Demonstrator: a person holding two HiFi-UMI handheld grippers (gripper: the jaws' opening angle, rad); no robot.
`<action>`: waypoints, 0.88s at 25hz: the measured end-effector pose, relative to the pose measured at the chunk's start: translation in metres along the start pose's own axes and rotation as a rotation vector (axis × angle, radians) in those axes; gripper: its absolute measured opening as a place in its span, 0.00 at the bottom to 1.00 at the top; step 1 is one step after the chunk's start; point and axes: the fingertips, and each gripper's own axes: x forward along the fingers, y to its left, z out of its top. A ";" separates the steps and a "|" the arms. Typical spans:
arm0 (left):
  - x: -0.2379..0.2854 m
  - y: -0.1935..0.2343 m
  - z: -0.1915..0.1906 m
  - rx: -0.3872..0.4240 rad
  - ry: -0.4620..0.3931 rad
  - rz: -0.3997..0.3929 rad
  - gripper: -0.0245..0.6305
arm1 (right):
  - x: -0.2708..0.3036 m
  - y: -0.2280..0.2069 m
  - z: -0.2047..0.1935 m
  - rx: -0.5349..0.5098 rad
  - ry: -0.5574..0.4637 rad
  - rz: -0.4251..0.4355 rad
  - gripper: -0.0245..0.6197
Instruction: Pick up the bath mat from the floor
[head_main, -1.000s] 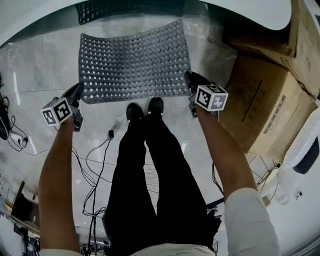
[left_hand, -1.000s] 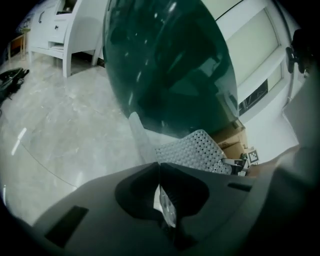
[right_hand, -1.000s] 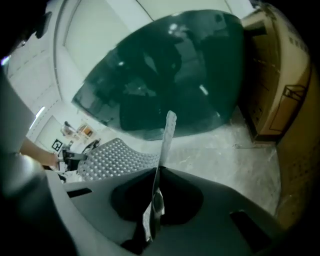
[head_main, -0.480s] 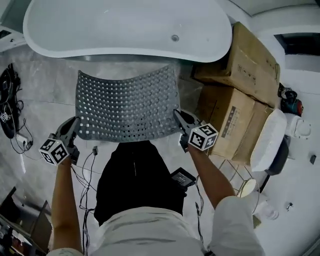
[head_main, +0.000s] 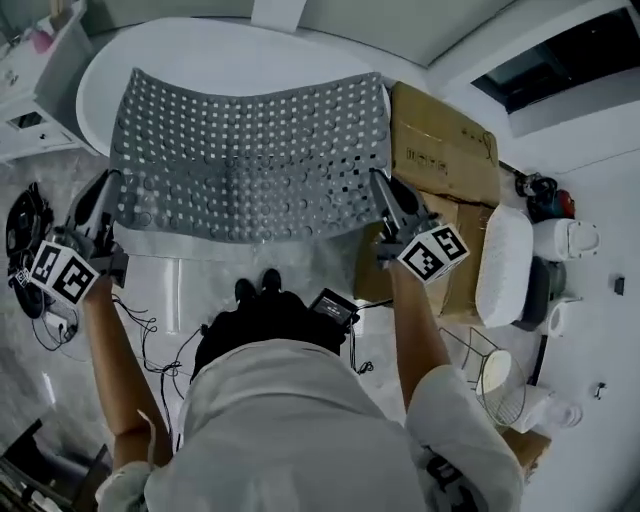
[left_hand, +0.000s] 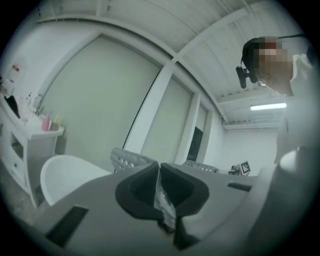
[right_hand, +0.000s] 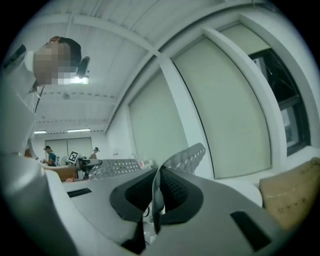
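The grey perforated bath mat (head_main: 250, 155) hangs spread out in the air in front of the person, above the white bathtub (head_main: 200, 55). My left gripper (head_main: 108, 192) is shut on the mat's near left corner, and my right gripper (head_main: 381, 198) is shut on its near right corner. In the left gripper view the thin mat edge (left_hand: 162, 197) is pinched between the dark pads, and the mat (left_hand: 131, 159) rises beyond them. The right gripper view shows the mat edge (right_hand: 156, 192) clamped the same way, with the mat (right_hand: 187, 157) curving up beyond.
Cardboard boxes (head_main: 440, 150) stand to the right of the tub. A white cushion (head_main: 505, 265) and small appliances (head_main: 560, 240) lie further right. Cables (head_main: 40, 300) trail on the marble floor at the left. A white cabinet (head_main: 35, 90) stands at the far left.
Both grippers have risen from near the floor to about chest height, lifting the mat off the floor with them. The person has straightened up from bending down.
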 end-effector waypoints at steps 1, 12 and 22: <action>-0.004 -0.016 0.018 0.036 -0.037 -0.013 0.07 | -0.007 0.012 0.020 -0.020 -0.038 0.011 0.10; -0.011 -0.160 0.129 0.265 -0.189 -0.179 0.07 | -0.090 0.076 0.136 -0.092 -0.311 0.087 0.10; -0.045 -0.287 0.098 0.327 -0.167 -0.200 0.07 | -0.191 0.100 0.118 -0.144 -0.311 0.126 0.10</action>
